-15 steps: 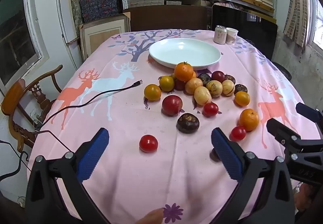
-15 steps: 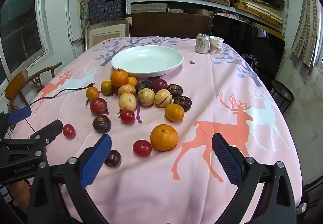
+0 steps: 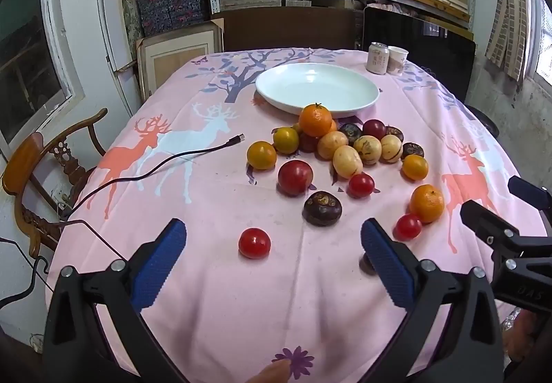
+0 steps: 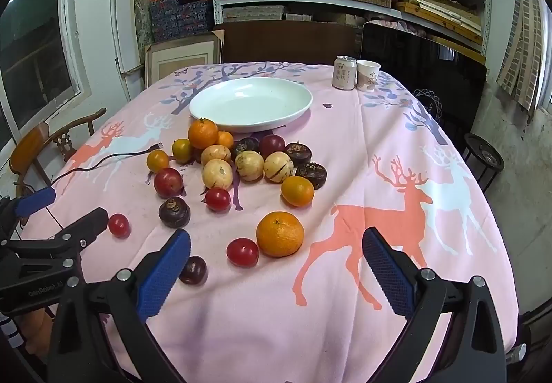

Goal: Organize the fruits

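- The left gripper (image 3: pixel 272 258) is hovering low over the near edge of the pink deer-print cloth surface (image 3: pixel 214 307), its blue-padded fingers (image 3: pixel 157 265) standing wide apart and holding nothing.
- Since half a second ago almost nothing is changing: the small red cherry tomato (image 3: pixel 254 243) is sitting between those fingers at 12 o'clock as before, only a touch nearer, so the approach seems to be just beginning.
- The right gripper (image 4: pixel 276 262) is likewise gaping empty, with the large orange mandarin (image 4: pixel 280 233) and a second small red tomato (image 4: pixel 242 252) lying just ahead at 12 o'clock, touching each other.
- A small dark purple round fruit (image 4: pixel 193 269) is lying beside the right gripper's left finger (image 4: pixel 162 279).
- The wide white ceramic plate (image 3: pixel 369 96) is standing bare at the far side; every fruit is still lying on the cloth, most of them heaped just in front of the plate's near rim.
- Judging by this, no fruit is sorted yet.
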The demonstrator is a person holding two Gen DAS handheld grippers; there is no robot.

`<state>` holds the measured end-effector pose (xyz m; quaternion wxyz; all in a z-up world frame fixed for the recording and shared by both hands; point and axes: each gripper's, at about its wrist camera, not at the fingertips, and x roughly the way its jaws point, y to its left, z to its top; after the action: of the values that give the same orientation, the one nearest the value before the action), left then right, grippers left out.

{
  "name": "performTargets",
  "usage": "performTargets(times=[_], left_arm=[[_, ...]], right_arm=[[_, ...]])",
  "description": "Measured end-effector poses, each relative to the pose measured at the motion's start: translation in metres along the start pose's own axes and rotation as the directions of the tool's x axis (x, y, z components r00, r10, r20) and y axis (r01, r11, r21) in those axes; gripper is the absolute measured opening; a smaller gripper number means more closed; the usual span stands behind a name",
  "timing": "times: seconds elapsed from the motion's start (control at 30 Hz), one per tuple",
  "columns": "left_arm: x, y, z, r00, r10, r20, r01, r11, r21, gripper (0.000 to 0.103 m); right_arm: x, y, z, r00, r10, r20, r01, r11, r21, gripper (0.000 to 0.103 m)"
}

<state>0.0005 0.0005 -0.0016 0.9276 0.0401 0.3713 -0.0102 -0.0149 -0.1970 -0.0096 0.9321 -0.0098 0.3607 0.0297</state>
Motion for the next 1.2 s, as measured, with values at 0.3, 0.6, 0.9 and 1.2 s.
performTargets(times=[0.3,0.6,0.9,1.2], left_arm=[[0.002,0.004,-0.001,1.000,-0.003,-0.005,0.003,1.000,-0.001,0.099],[0.005,0.004,-0.006,1.000,-0.004,-0.011,0.004,1.000,-0.006,0.099],[0.006,0.004,-0.006,1.000,-0.003,-0.013,0.003,1.000,-0.005,0.099],[0.009,0.003,-0.010,1.000,-0.005,-0.019,0.005,1.000,-0.007,0.099]], right_arm=[[0.002,-0.002,0.000,1.000,0.002,-0.003,-0.002,1.000,0.004,0.100],[0.003,-0.003,0.002,1.000,0.006,-0.007,-0.006,1.000,0.005,0.100],[0.003,-0.003,0.000,1.000,0.006,-0.009,-0.006,1.000,0.007,0.100],[0.004,-0.004,0.000,1.000,0.010,-0.010,-0.010,1.000,0.010,0.100]])
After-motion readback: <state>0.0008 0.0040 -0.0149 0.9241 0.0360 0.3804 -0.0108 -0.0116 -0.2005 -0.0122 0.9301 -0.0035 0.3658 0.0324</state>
